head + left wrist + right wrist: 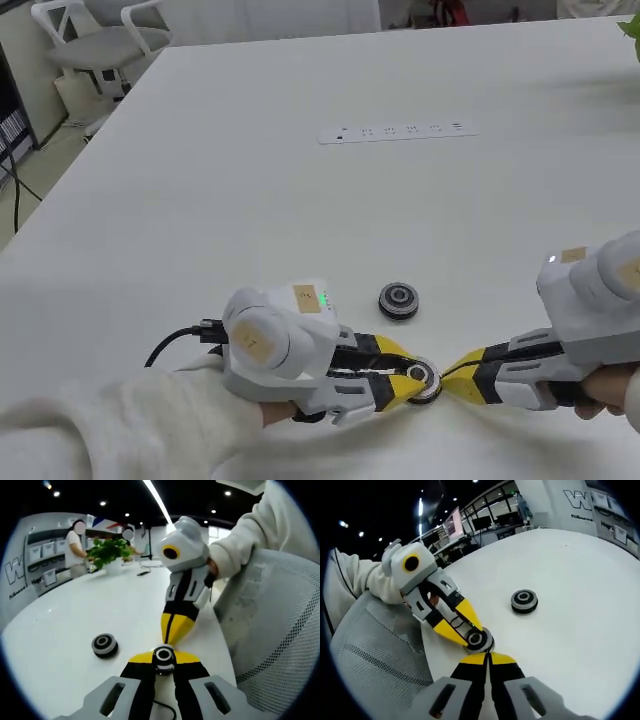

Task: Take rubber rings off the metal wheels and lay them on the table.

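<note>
Wheels first: one metal wheel [421, 378] sits at the near edge of the white table [300, 200], clamped between the yellow tips of the left gripper [408, 377], which reaches in from the left. Right gripper [447, 385] meets it nose to nose from the right, jaws drawn tight together and tips touching the wheel's rim. Whether they have nipped any rubber there, I cannot tell. Second wheel [399, 300] lies flat just beyond the pair, apart from both grippers, with its dark rubber ring [106, 655] around it. Far back, mid-table, lies a white power strip [397, 132].
</note>
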Motion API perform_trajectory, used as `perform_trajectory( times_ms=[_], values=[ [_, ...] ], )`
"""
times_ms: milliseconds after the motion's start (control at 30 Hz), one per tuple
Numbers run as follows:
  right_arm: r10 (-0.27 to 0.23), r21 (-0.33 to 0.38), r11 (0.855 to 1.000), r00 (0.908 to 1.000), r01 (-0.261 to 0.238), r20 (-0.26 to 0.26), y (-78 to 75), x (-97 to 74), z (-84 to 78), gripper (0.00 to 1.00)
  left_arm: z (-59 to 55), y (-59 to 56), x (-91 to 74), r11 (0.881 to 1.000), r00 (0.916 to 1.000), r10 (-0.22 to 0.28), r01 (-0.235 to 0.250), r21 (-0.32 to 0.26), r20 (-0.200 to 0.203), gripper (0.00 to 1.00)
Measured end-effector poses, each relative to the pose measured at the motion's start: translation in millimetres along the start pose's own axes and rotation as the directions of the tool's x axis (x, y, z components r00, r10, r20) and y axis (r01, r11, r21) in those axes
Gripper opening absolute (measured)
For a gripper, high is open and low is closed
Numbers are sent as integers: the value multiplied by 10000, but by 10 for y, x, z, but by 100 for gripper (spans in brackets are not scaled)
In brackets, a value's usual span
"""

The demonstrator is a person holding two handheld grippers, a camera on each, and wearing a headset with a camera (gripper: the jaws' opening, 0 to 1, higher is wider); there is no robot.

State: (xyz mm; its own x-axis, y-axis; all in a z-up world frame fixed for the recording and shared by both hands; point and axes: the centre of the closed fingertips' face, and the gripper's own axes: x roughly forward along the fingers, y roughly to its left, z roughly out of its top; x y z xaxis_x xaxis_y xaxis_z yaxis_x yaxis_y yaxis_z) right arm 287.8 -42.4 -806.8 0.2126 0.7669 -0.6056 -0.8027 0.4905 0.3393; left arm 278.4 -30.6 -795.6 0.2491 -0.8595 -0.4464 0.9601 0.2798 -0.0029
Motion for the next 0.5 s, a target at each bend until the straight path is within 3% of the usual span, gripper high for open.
perform_trajectory(
  times_ms=[200,500],
  values=[
    [164,844,9963,9994,-189,310,34,-22,42,0,-2,3,-1,10000,10000,15,-15,26,-7,14],
    [131,812,9966,9993,-159,354,96,-18,73,0,-8,7,-5,9998,9999,-29,32,208,-146,13]
  ],
)
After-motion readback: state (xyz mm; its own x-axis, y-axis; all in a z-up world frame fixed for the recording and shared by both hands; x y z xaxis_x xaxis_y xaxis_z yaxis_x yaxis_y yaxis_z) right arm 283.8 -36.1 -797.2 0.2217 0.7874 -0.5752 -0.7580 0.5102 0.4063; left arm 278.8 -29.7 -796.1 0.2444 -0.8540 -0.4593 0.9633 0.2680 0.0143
